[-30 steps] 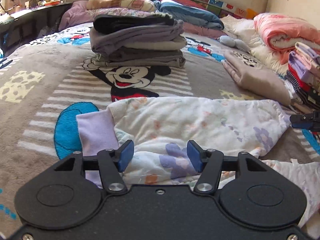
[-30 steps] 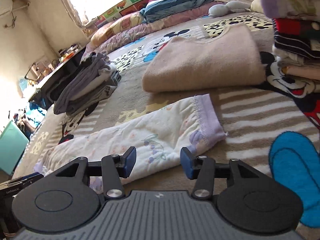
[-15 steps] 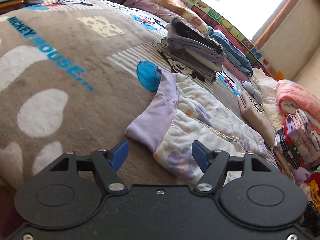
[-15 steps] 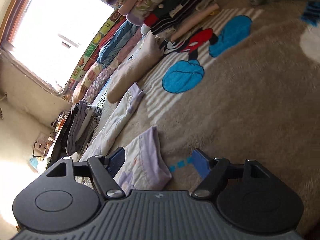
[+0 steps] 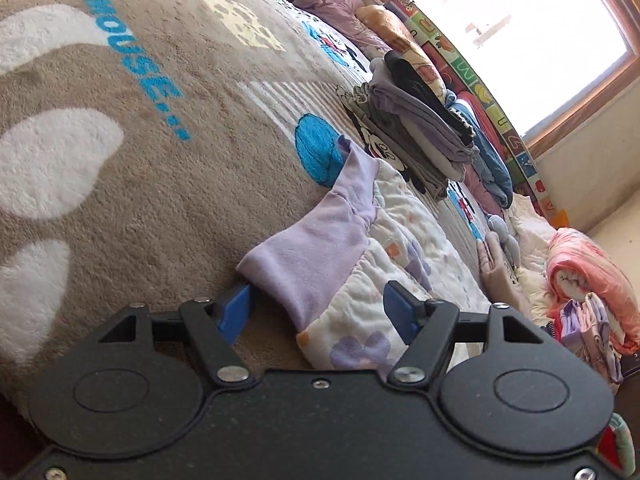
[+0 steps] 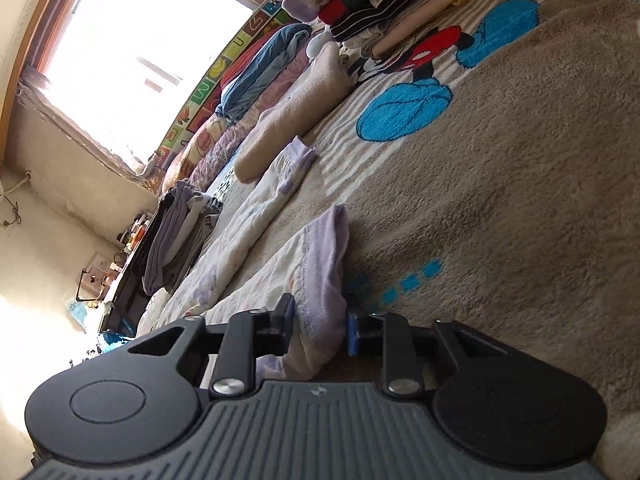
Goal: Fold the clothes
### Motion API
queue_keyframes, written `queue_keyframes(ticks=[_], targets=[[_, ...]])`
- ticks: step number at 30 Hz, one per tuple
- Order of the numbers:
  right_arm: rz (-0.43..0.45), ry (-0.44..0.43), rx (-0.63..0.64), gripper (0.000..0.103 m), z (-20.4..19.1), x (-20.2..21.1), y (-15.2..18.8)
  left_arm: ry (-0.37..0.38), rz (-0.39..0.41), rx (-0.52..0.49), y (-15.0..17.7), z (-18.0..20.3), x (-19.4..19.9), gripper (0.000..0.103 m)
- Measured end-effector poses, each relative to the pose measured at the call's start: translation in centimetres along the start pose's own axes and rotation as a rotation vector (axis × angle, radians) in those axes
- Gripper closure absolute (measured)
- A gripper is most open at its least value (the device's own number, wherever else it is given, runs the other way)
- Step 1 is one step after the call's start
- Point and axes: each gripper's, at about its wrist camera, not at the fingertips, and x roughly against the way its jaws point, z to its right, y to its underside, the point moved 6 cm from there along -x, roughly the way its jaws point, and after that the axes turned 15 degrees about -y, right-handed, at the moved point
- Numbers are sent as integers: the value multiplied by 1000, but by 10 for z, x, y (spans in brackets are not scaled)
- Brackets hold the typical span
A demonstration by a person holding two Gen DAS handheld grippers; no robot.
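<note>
A white floral garment [image 5: 400,232] with lilac bands lies on the brown Mickey Mouse blanket [image 5: 120,140]. In the left wrist view my left gripper [image 5: 318,314] is open, its blue fingers standing either side of the lilac band [image 5: 316,248] at the garment's near end. In the right wrist view my right gripper [image 6: 319,326] is shut on another lilac cuff [image 6: 324,264] of the same garment [image 6: 248,280], low against the blanket. A second leg with its own cuff [image 6: 298,156] stretches away beyond it.
A stack of folded grey clothes [image 5: 416,132] sits behind the garment. A folded beige blanket [image 6: 296,120] and a tall pile of folded clothes [image 6: 384,12] lie to the right. Pillows and a pink quilt [image 5: 584,268] line the window side.
Both grippers have dropped low to the garment's near end and tilted. The right one has closed on a lilac cuff; the left one stays open around the lilac band.
</note>
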Motion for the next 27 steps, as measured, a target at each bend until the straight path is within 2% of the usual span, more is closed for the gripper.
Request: queue_keyframes(ticks=[1, 3, 5, 8, 10, 12, 13, 15, 18, 22, 25, 27], targets=[[11, -13, 6, 87, -4, 0, -2, 14, -14, 1, 0, 4, -2, 86], [57, -35, 36, 88, -17, 7, -14, 0, -4, -52, -3, 14, 3, 89], [92, -61, 55, 89, -31, 15, -32, 72, 48, -100, -10, 26, 26, 90], [75, -44, 89, 89, -35, 15, -54, 83, 79, -171, -14, 32, 43, 90], [39, 17, 68, 89, -16, 8, -54, 56, 55, -164, -8, 21, 35, 90], [-14, 68, 32, 89, 11, -1, -43, -7, 10, -157, 5, 3, 11, 89], [-30, 89, 31, 92, 24, -5, -35, -31, -25, -146, 12, -7, -3, 85], [-6, 63, 79, 95, 32, -2, -25, 4, -11, -102, 16, -18, -8, 82], [25, 57, 94, 95, 30, 3, -19, -11, -12, -114, 15, -16, -6, 82], [38, 31, 92, 95, 32, 6, -18, 7, -33, -91, 11, -20, -3, 80], [57, 6, 74, 93, 33, 12, -19, 3, -30, -89, 9, -21, 5, 75], [79, -14, 62, 90, 34, 18, -20, -15, -11, -88, 6, -24, 13, 66]])
